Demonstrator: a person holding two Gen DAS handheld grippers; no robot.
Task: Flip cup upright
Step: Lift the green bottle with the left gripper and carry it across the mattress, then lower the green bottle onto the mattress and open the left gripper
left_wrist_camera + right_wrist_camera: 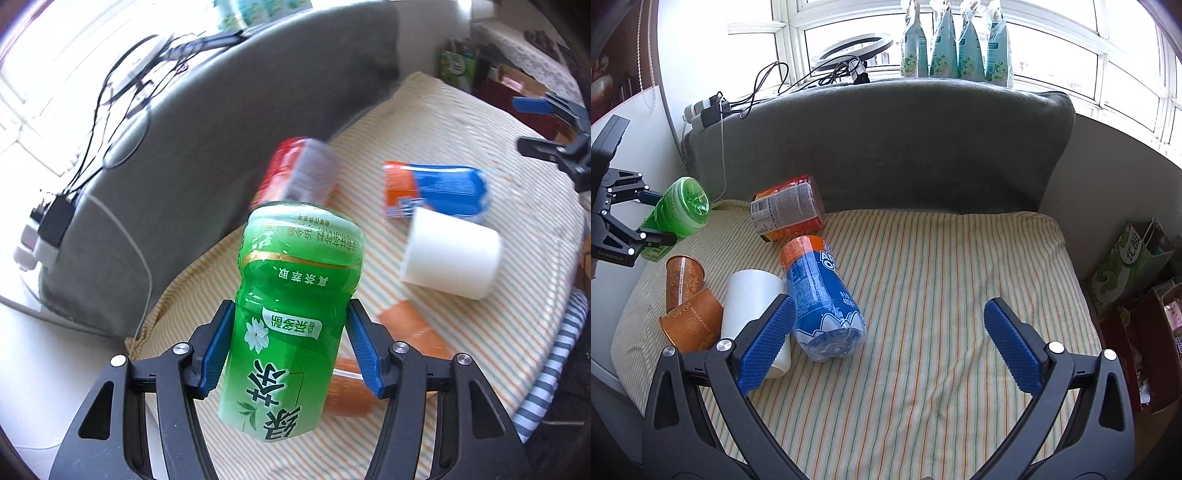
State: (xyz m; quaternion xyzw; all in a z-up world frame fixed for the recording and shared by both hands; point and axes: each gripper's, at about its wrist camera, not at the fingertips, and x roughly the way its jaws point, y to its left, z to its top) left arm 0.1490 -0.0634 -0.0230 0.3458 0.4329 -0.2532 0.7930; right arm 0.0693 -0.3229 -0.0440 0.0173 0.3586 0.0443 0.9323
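Note:
My left gripper (pixel 291 343) is shut on a green cut-bottle cup (pixel 291 314) and holds it in the air above the left end of the striped cushion (pixel 923 295). The cup also shows in the right wrist view (pixel 681 214), base end toward the camera, in the left gripper (pixel 652 218). My right gripper (pixel 888 336) is open and empty above the cushion's front. A white cup (pixel 753 295) lies on its side by its left finger. Two orange paper cups (pixel 689 306) lie beside it.
A blue and orange cut-bottle cup (pixel 822 295) and a red-orange one (pixel 788 214) lie on the cushion. A grey backrest (pixel 886 147) stands behind, with cables and a power strip (pixel 705 110) on the sill. Bags and boxes (pixel 1126 273) stand at the right.

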